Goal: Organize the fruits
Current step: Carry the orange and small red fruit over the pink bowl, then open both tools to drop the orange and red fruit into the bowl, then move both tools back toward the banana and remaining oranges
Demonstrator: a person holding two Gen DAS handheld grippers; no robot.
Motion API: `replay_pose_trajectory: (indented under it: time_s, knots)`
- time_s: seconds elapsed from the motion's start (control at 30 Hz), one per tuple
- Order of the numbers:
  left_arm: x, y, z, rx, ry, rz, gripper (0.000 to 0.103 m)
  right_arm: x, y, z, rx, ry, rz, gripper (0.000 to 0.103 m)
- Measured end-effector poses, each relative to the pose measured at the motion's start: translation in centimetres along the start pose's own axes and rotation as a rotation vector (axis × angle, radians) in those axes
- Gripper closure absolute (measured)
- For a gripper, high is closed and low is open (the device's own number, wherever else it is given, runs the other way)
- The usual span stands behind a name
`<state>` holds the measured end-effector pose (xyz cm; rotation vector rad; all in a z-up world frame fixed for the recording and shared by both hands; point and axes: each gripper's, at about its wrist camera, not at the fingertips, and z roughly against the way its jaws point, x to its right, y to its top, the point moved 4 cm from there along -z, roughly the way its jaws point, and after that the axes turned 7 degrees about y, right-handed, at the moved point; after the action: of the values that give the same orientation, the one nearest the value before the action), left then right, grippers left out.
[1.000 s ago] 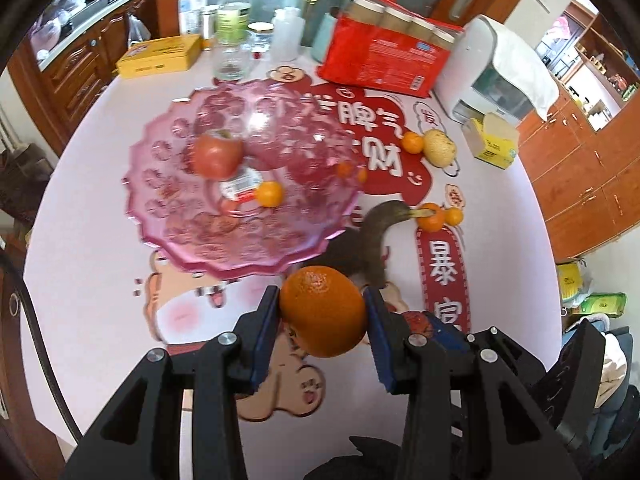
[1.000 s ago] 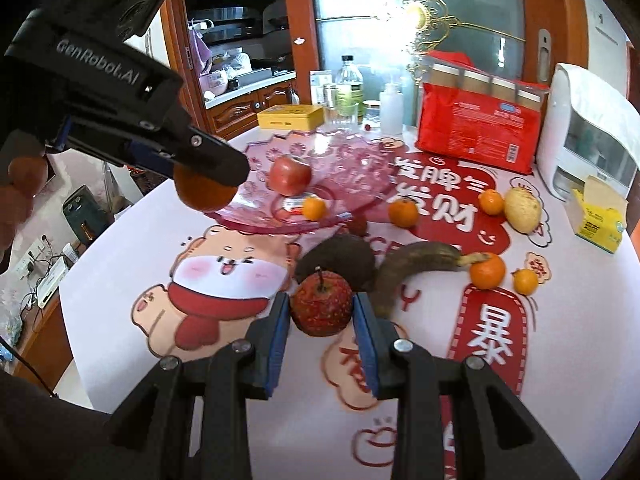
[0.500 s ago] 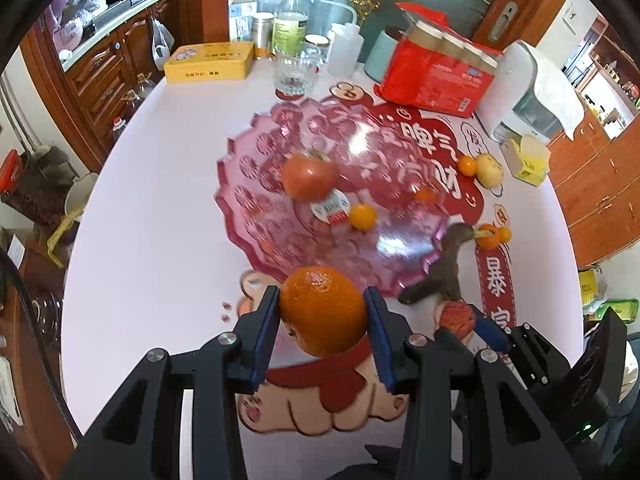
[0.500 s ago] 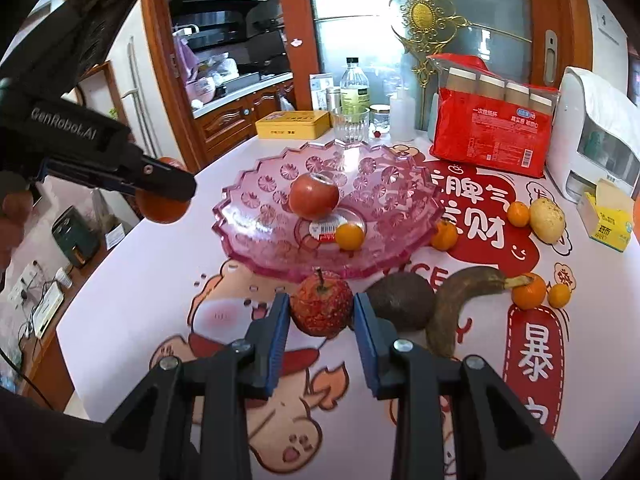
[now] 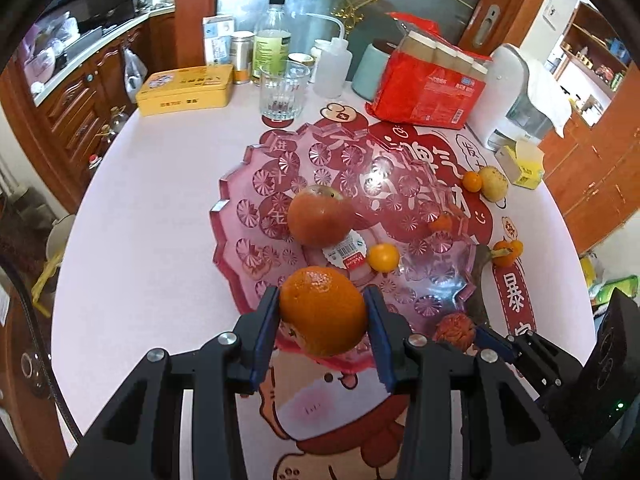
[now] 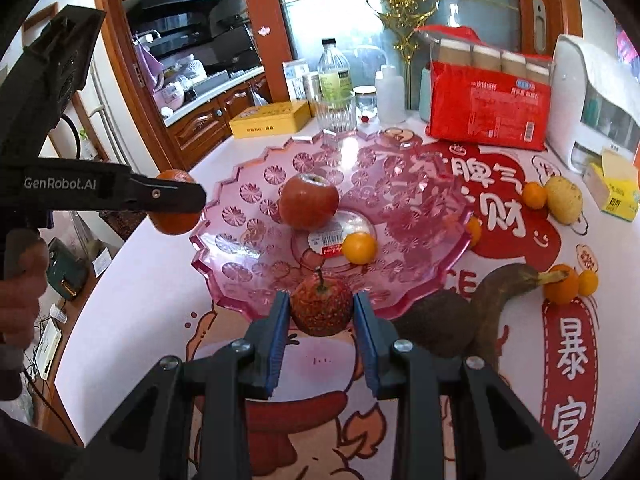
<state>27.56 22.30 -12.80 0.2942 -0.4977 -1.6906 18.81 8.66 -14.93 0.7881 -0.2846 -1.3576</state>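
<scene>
Right claw (image 6: 321,312) grips a speckled red apple (image 6: 321,307), seemingly above the pink bowl's (image 6: 424,280) near rim.

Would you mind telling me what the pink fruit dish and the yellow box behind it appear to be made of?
The pink fruit dish looks like clear moulded plastic or pressed glass: the tablecloth print shows through, and its cut flower pattern and scalloped rim glint. Which of the two, I cannot tell. The yellow box looks like printed tin, glossy, with rounded corners and a lid seam.

Left gripper (image 5: 323,330) tilted downward, pads clamped on orange (image 5: 323,316). Right gripper (image 6: 321,322) angled down, clamped on small red apple (image 6: 321,307). Hand (image 6: 18,280) gripped left handle.
</scene>
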Motion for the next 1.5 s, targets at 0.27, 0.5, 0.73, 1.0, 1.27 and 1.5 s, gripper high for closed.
replay_pose_trajectory:
  time_s: [0.27, 0.5, 0.73, 1.0, 1.27, 1.5]
  knots:
    - [0.2, -0.1, -2.6, -0.044, -0.027, -0.001, 0.062, 0.1, 0.0, -1.3, -0.028, -0.012, -0.026, 0.07]
    - [0.4, -0.2, -1.7, -0.026, -0.057, 0.007, 0.043, 0.3, 0.1, -1.5, -0.029, -0.008, -0.045, 0.063]
    - [1.1, -1.3, -0.4, -0.031, -0.064, 0.003, 0.037, 0.4, 0.0, 0.0, -0.013, -0.015, -0.058, 0.061]
    - [3.1, -3.8, 0.7, -0.058, -0.087, -0.039, 0.031, 2.0, -2.5, 2.6, -0.028, -0.065, -0.114, 0.06]
    - [6.6, -7.4, 0.5, -0.134, -0.124, -0.113, 0.03, 6.1, -7.2, 5.8, -0.073, -0.145, -0.263, 0.06]
    - [9.1, -9.4, 0.2, -0.173, -0.114, -0.116, 0.029, 9.6, -9.8, 8.5, -0.099, -0.19, -0.334, 0.06]
